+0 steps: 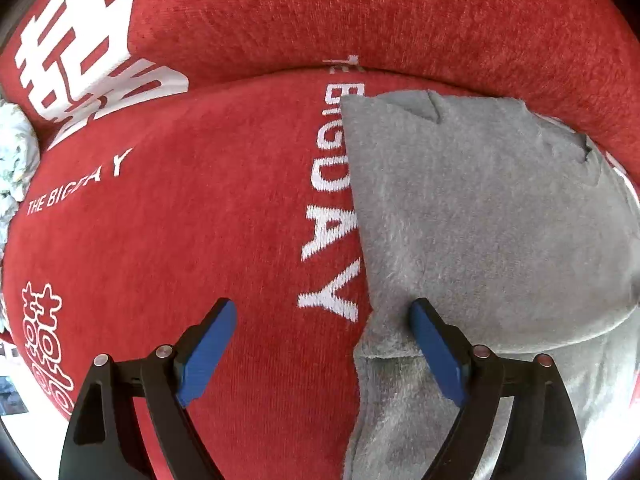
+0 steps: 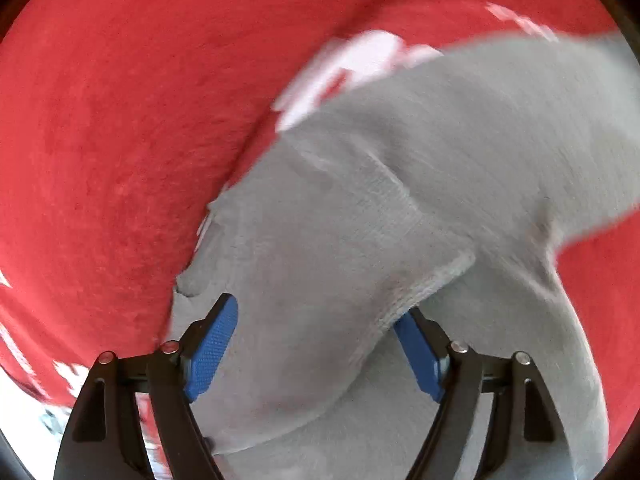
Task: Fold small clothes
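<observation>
Bare red cloth [image 1: 180, 240] left of grey garment [image 1: 480, 208]

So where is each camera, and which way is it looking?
Left wrist: sits on the left hand-held gripper, looking steeply down at the red blanket and the edge of the grey garment; only its open blue fingers show.
Right wrist: sits on the right hand-held gripper, looking down at the grey garment, blurred; its open fingers straddle a fold.
Both see the garment and blanket.

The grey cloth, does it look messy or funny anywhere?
A bit. The grey garment lies rumpled on the red blanket, with a raised fold across its middle and jagged notches along its far edge. No tears visible.
</observation>
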The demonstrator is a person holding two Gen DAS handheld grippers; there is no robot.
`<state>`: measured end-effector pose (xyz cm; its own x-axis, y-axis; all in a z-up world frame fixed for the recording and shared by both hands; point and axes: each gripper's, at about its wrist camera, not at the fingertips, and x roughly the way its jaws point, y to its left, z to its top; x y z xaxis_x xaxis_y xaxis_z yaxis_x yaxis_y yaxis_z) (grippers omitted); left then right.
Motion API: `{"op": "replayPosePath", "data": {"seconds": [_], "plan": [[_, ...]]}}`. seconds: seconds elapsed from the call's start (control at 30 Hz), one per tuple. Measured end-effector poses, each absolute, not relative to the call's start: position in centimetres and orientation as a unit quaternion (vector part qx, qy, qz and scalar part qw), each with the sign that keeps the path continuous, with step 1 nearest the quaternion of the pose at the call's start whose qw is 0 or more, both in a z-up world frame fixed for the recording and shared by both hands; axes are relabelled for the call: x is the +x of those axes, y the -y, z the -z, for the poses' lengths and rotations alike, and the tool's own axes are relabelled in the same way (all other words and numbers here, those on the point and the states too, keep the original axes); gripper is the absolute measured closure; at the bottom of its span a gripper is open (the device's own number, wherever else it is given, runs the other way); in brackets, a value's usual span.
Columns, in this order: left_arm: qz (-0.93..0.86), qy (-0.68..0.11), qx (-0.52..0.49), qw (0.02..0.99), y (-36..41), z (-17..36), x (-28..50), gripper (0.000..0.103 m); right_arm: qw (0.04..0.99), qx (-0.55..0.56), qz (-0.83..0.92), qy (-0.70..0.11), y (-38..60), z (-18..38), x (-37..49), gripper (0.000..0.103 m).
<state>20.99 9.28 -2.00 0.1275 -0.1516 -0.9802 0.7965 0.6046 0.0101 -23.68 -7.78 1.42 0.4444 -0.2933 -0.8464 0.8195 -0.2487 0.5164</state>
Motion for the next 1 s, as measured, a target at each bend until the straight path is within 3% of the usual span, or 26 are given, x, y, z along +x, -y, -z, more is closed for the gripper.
{"op": "replayPosePath", "data": {"seconds": [0.27,0.47,0.5,0.53,0.57,0.6,0.63,0.67,0.7,0.73,0.87,1.0], "plan": [[0.367,-0.596,0.231,0.675,-5.2,1.8,28.3,0.014,0.617,0.691,0.254,-0.279,0.1,1.4,-11.9,0.011],[0.363,-0.631,0.243,0.641,-2.3,4.5,30.3,0.014,0.586,0.738,0.226,-0.247,-0.8,7.0,-4.9,0.011],[0.363,-0.636,0.24,0.637,-2.2,4.8,30.4,0.016,0.58,0.742,0.233,-0.245,-0.7,7.4,-4.7,0.011],[0.364,-0.64,0.236,0.634,-2.1,4.9,30.5,0.03,0.574,0.745,0.24,-0.242,-0.8,7.4,-4.7,0.011],[0.37,-0.649,0.223,0.627,-2.2,5.1,30.7,0.035,0.567,0.75,0.249,-0.233,-0.3,7.4,-5.0,0.013],[0.372,-0.648,0.217,0.628,-2.2,5.1,31.1,0.045,0.562,0.753,0.257,-0.226,-0.2,7.4,-5.1,0.021],[0.385,-0.644,0.204,0.629,-2.2,4.8,31.2,0.08,0.558,0.752,0.266,-0.228,0.0,7.4,-4.8,0.029],[0.396,-0.648,0.194,0.622,-2.1,4.7,31.4,0.096,0.555,0.752,0.269,-0.232,0.4,7.3,-5.1,0.054],[0.401,-0.657,0.178,0.613,-2.0,4.5,31.7,0.096,0.555,0.755,0.262,-0.229,0.7,7.4,-5.1,0.084],[0.404,-0.655,0.175,0.614,-2.0,4.2,31.8,0.096,0.556,0.755,0.258,-0.233,0.9,7.6,-4.8,0.095],[0.421,-0.636,0.17,0.624,-3.3,3.3,32.4,0.096,0.587,0.737,0.238,-0.236,1.8,6.4,-3.3,0.096],[0.4,-0.64,0.173,0.633,-4.8,4.6,33.8,0.102,0.602,0.724,0.208,-0.263,1.8,7.4,-1.4,0.096]]}}
